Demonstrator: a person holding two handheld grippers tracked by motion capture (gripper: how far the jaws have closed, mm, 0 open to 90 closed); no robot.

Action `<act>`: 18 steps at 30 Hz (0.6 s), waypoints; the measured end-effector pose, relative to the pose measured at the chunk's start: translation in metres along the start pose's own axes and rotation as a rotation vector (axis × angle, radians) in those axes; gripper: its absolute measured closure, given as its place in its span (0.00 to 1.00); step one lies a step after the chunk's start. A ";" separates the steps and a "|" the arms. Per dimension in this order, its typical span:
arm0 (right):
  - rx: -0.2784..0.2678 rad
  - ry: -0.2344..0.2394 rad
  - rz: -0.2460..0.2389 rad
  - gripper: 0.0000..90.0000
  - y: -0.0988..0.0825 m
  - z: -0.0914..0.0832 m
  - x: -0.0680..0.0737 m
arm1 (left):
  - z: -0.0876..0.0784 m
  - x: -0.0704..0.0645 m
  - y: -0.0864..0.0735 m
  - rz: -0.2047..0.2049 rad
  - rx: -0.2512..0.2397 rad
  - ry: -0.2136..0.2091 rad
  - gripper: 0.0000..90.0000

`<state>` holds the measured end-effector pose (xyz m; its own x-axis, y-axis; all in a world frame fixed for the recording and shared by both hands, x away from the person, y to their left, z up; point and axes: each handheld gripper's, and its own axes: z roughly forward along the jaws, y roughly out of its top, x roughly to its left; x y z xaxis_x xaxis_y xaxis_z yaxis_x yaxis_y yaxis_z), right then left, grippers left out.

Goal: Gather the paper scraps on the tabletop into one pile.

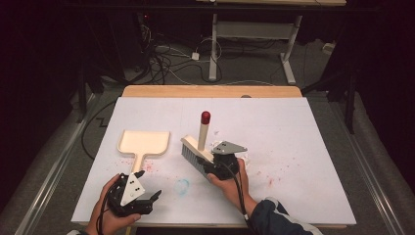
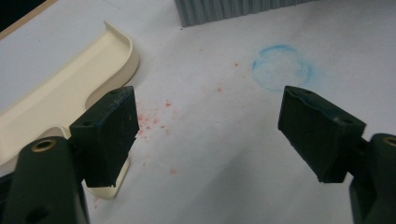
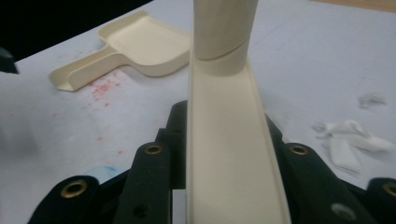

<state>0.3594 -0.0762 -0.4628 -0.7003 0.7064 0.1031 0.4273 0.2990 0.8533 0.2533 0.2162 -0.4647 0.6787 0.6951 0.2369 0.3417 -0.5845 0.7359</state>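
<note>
The right gripper (image 1: 221, 161) has its fingers clamped tight on the flat back of a small hand brush (image 1: 196, 155). Gripped there, the grey bristles point down at the white counter (image 1: 293, 147) and the cream handle with its red tip (image 1: 205, 117) sticks up, so the brush looks ready to sweep. In the right gripper view the brush back (image 3: 229, 140) runs straight up between the two black fingers, pressed from both sides.

Some white paper scraps (image 1: 218, 145) lie just beside the brush, on the side away from the cream dustpan (image 1: 143, 143). I think the brush is meant to push them across to the pan.

The dustpan lies flat with its handle pointing toward the person. That makes it easy to grab. The left gripper (image 1: 147, 188) sits near the end of that handle with its fingers spread wide and nothing between them. In the left gripper view the dustpan handle (image 2: 112, 186) lies right at one finger (image 2: 109, 135), not in the gap yet. A blue ring mark (image 2: 281, 67) and red specks (image 2: 156, 119) stain the counter.
</note>
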 end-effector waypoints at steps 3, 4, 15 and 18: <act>0.008 -0.038 0.035 0.75 -0.002 -0.004 -0.012 | 0.001 -0.001 0.001 0.000 0.005 -0.005 0.22; 0.011 -0.053 0.045 0.75 -0.003 -0.006 -0.016 | 0.002 -0.001 0.001 0.004 0.007 -0.006 0.22; 0.004 -0.126 0.096 0.76 -0.008 -0.041 -0.044 | 0.003 -0.004 0.002 0.008 0.013 -0.006 0.22; -0.016 -0.109 0.101 0.76 -0.005 -0.050 -0.047 | 0.004 -0.003 0.003 0.009 0.018 -0.009 0.22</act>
<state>0.3612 -0.1428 -0.4456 -0.5875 0.7981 0.1336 0.4827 0.2132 0.8494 0.2544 0.2108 -0.4659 0.6878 0.6857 0.2381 0.3470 -0.5987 0.7219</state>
